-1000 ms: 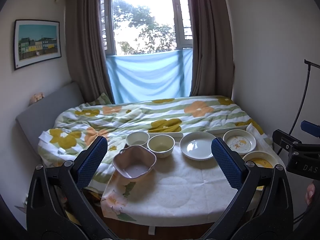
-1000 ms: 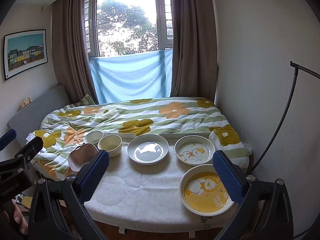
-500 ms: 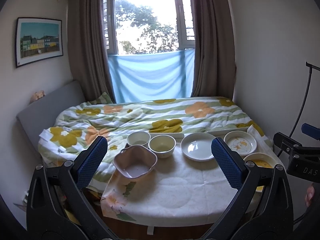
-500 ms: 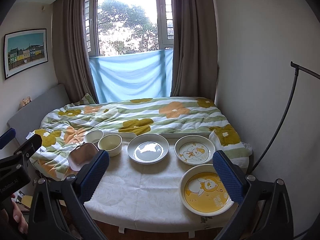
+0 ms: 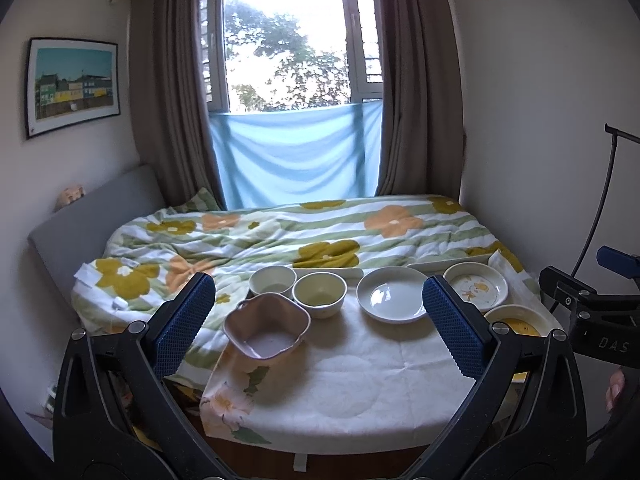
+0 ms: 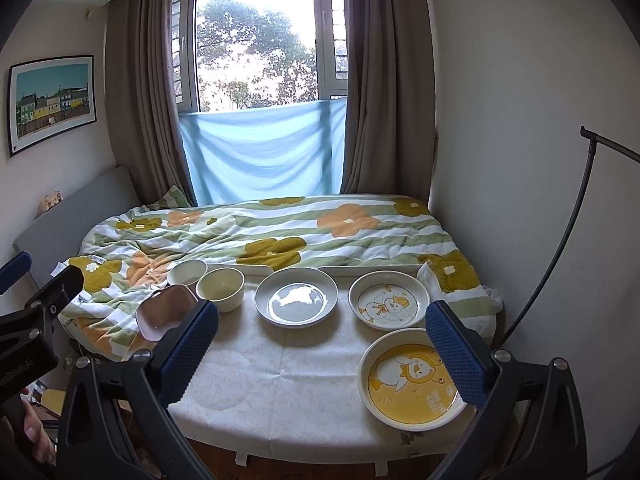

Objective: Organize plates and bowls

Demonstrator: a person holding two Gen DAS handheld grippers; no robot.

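Both tongs hang released and empty, left gripper [image 5: 318, 320] and right gripper [image 6: 322, 342] barely shifted over the last second. Nothing is stacked yet. From the left view, pink bowl [image 5: 267, 330] sits at 9 o'clock of the grey plate [image 5: 392, 294]; yellow duck plate [image 6: 412, 380] lies nearest the right tongs.

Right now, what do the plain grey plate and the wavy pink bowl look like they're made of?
Grey plate: probably glazed ceramic, glossy, since its centre mirrors the bright window. Pink bowl: matte, with no sharp highlights and a thick wavy rim; perhaps matte ceramic or plastic, and the look doesn't settle which.
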